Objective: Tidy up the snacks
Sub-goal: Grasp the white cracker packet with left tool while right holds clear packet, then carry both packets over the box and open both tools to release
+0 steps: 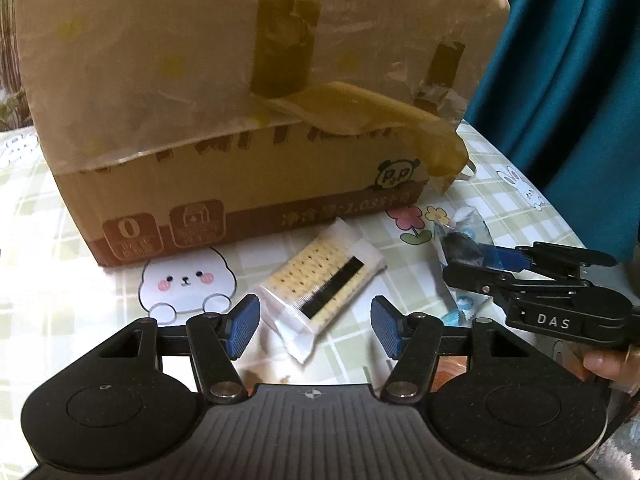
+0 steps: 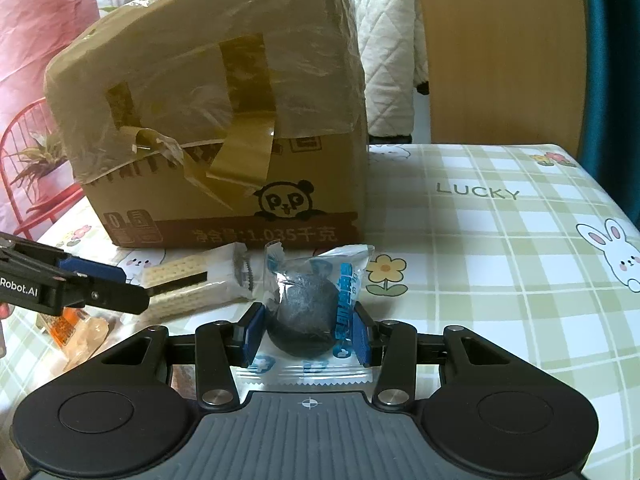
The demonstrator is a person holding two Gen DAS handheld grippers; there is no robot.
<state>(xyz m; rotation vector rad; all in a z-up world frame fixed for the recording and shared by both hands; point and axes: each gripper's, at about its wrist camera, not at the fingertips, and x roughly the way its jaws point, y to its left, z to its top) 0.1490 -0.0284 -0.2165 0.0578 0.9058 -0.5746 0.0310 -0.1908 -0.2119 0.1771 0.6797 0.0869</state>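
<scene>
While left tongs (image 1: 314, 326) gape empty, right tongs (image 2: 308, 334) clamp dark ball snack (image 2: 302, 316).

Black left tool (image 1: 316, 326) with ribbed blue pads (image 1: 242, 326), silver pivot screws.

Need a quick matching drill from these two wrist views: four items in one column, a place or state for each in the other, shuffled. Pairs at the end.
Items
1. cracker packet
2. dark ball snack
3. cardboard box
4. left tongs

States
A. clamped between the right tongs' pads
B. open, nothing gripped
C. lying flat on the tablecloth in front of the box
D. standing at the back, loose tape hanging off it

Pairs: 1-C, 2-A, 3-D, 4-B
</scene>
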